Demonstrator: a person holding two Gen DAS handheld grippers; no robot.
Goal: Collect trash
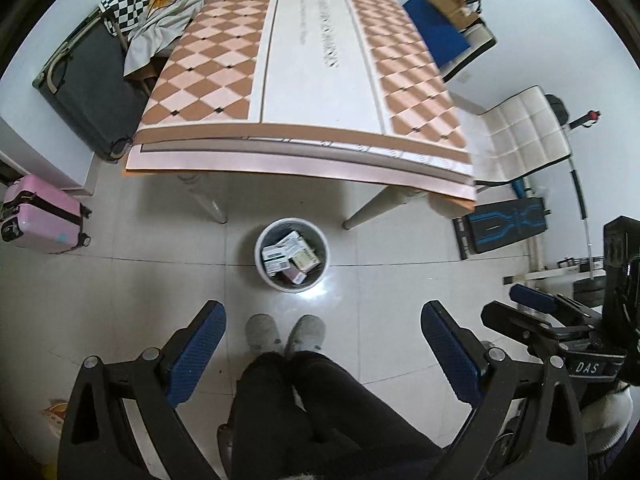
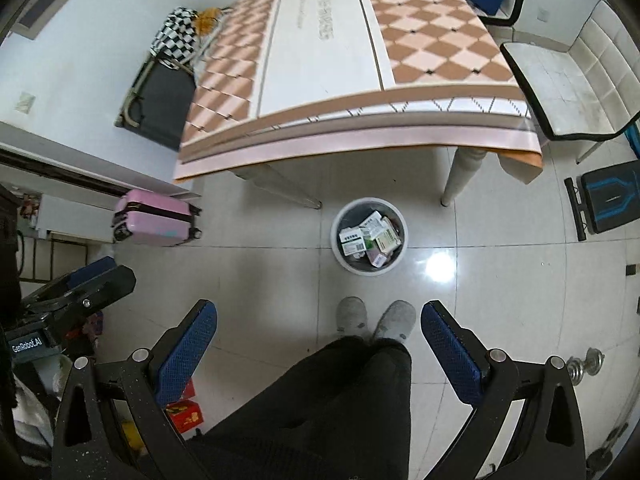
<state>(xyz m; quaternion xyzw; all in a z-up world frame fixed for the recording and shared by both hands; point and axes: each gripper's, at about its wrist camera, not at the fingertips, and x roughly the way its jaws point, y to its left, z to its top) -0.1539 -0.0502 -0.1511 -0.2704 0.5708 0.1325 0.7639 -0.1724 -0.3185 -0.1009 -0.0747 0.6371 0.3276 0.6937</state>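
Only rightward: dumbbell (image 2: 585, 365) beyond right gripper (image 2: 320, 326).

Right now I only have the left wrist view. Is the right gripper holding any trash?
Observer: No. The right gripper is open, with nothing between its fingers.
Operator: Is anything on the floor that my view misses?
Observer: Possibly trash: red boxes lie on the floor at the lower left of the right wrist view, well away from the bin.
Operator: And on the other side?
Observer: A chrome dumbbell lies on the tiles beyond the gripper's right-hand finger.
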